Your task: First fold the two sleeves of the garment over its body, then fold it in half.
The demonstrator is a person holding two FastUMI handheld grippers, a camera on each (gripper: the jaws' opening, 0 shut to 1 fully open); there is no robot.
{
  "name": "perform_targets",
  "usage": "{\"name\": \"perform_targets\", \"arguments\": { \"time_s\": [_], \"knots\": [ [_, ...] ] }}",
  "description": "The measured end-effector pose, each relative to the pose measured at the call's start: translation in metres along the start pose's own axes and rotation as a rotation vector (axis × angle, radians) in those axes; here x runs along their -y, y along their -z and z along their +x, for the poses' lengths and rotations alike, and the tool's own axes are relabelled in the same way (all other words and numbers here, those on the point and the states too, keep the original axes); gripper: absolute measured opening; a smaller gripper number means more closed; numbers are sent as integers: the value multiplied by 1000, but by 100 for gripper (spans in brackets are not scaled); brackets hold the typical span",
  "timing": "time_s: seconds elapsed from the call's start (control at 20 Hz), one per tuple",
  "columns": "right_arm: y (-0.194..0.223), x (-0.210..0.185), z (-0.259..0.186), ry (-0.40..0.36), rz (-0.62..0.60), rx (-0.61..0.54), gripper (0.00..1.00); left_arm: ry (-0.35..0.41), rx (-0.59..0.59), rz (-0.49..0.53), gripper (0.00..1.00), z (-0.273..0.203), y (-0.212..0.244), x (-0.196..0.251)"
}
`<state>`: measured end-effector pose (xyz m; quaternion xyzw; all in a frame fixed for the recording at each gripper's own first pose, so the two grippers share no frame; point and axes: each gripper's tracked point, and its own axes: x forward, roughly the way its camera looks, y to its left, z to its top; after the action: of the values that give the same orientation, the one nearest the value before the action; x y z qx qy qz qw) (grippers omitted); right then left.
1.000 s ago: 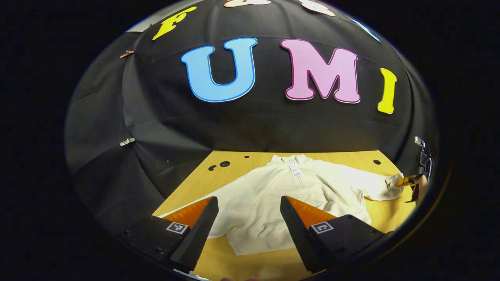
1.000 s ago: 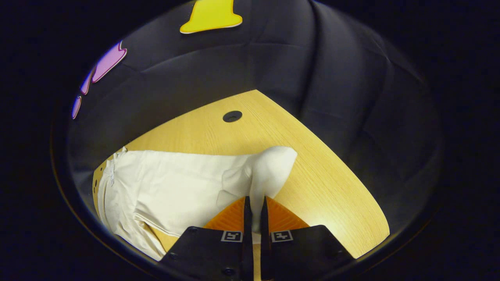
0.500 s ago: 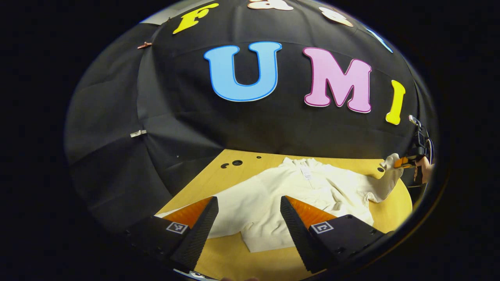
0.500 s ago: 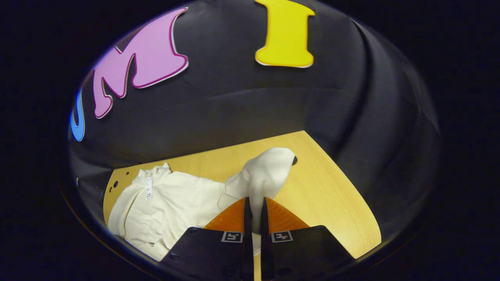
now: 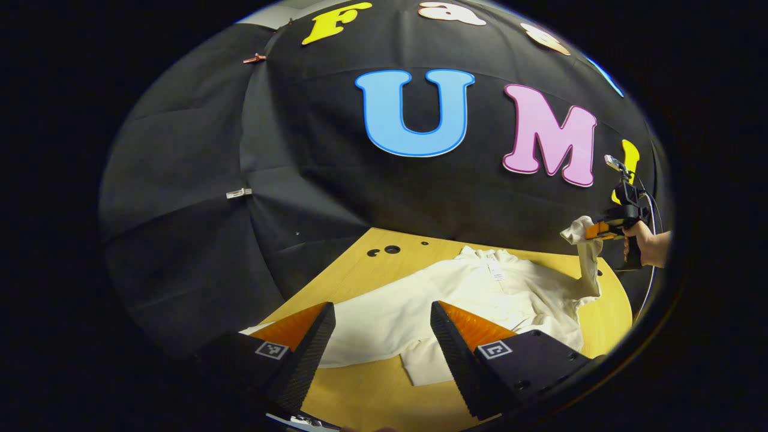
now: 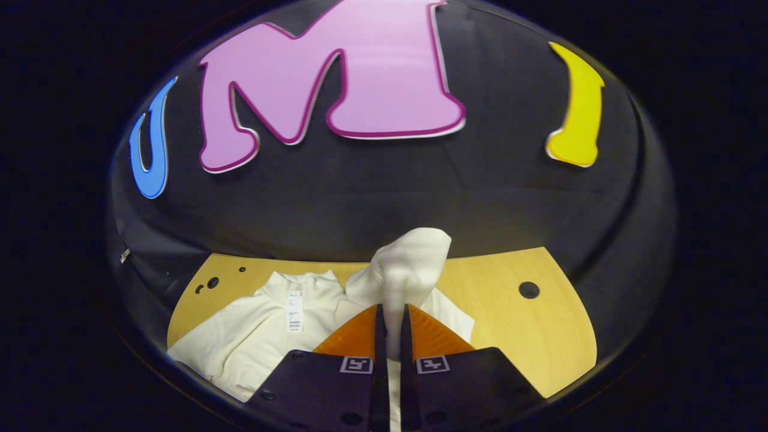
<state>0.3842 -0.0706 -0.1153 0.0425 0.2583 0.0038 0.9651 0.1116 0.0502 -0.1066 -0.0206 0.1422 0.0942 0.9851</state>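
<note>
One wooden table [image 5: 360, 396] stands in the left gripper view, pale yellow, with three small round holes [image 5: 390, 249] near its far left edge and black cloth walls behind and to the left. One cream garment [image 5: 432, 300] lies spread on it, collar toward the back wall, a white tag [image 5: 495, 271] at the neck. The left gripper [image 5: 381, 348] hangs over the near edge with its fingers wide apart and nothing between them; one sleeve [image 5: 360, 327] stretches flat toward it. At the far right, a hand [image 5: 639, 246] holds the right gripper [image 5: 591, 233], which has the other sleeve [image 5: 585, 258] lifted clear of the table. Half a second ago that sleeve end sat lower, near the table's edge; it is higher now, and the garment has slid rightward in this view.

One table [image 6: 516, 336] shows again in the right gripper view, with three small holes [image 6: 212, 282] at the left and one bigger hole [image 6: 528, 290] at the right. The right gripper [image 6: 392, 336] is clamped on the sleeve [image 6: 408, 264], whose cuff stands bunched above the fingers. The garment [image 6: 252, 330] lies below and left, tag [image 6: 294, 311] facing up. Compared with before, this camera has swung toward the back wall and the garment's collar sits nearer the middle.
</note>
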Motion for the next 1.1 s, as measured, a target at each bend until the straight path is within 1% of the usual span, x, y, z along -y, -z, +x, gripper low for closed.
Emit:
{"name": "perform_targets", "arguments": {
  "time_s": [0.2, 0.35, 0.6, 0.75, 0.85, 0.9, 0.95, 1.0, 1.05, 1.1],
  "knots": [
    [-9, -89, 16, -104, -53, 8, 11, -38, -17, -42, 98, 4, 6, -25],
    [1, -161, 26, -187, -69, -15, 11, -77, -36, -67, 100, 7, 15, -44],
    [43, -259, 36, -300, -116, -81, 11, -126, -51, -120, 100, 5, 26, -69],
    [75, -298, 44, -343, -143, -123, 11, -155, -76, -118, 100, 1, 38, -82],
    [104, -326, 48, -376, -119, -178, 12, -169, -92, -109, 100, 2, 46, -88],
    [112, -341, 43, -412, -80, -198, 15, -173, -98, -106, 100, 2, 48, -90],
    [117, -350, 40, -421, -59, -205, 20, -175, -100, -105, 100, 3, 48, -92],
    [122, -356, 39, -423, -63, -203, 23, -176, -102, -104, 100, 4, 49, -93],
    [127, -357, 37, -426, -78, -199, 30, -179, -104, -105, 100, 5, 50, -95],
    [129, -354, 35, -421, -97, -190, 34, -185, -106, -107, 100, 6, 52, -98]
  ]
}}
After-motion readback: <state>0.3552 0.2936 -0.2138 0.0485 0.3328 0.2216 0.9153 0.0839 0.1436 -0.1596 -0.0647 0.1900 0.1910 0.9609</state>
